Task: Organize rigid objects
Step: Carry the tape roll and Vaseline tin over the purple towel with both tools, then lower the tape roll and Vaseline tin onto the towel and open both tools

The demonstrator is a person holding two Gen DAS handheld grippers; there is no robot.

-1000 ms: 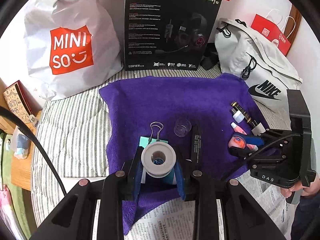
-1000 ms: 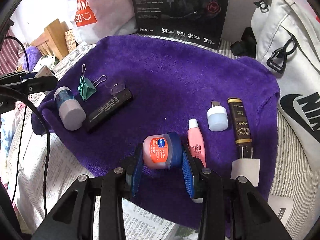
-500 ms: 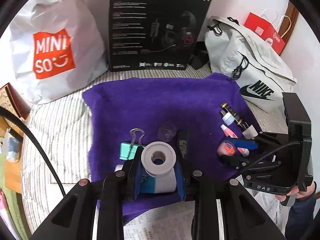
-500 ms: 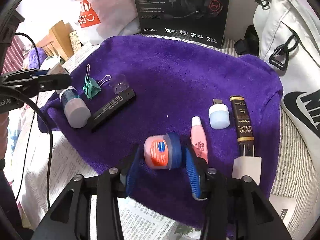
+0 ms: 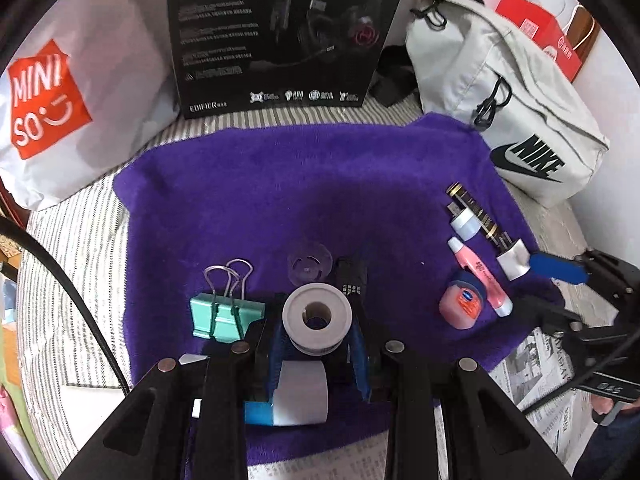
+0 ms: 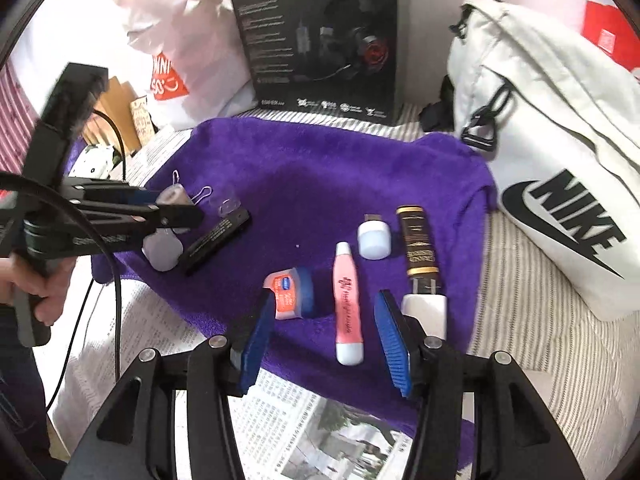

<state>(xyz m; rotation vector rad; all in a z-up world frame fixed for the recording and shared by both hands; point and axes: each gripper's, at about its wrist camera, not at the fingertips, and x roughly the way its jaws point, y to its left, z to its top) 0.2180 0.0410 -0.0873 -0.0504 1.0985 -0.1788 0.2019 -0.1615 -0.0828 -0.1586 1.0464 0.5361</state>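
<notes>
Left gripper clamped on the grey-capped bottle — right gripper spread wide, nothing in it.

Holding the bottle across its body between the blue pads, hollow cap end pointing far, low over the near edge of the purple towel — probably on its way to a neater spot. Just left: a teal binder clip; just beyond: a clear cap and a black bar, close together like a small group. Over on the right, jaws apart, the pink tube lying between them, the small balm jar touching or nearly touching the left pad. Farther on, a white USB plug and a dark gold-lettered stick side by side, roughly parallel with the tube — looks like a row in the making.
</notes>
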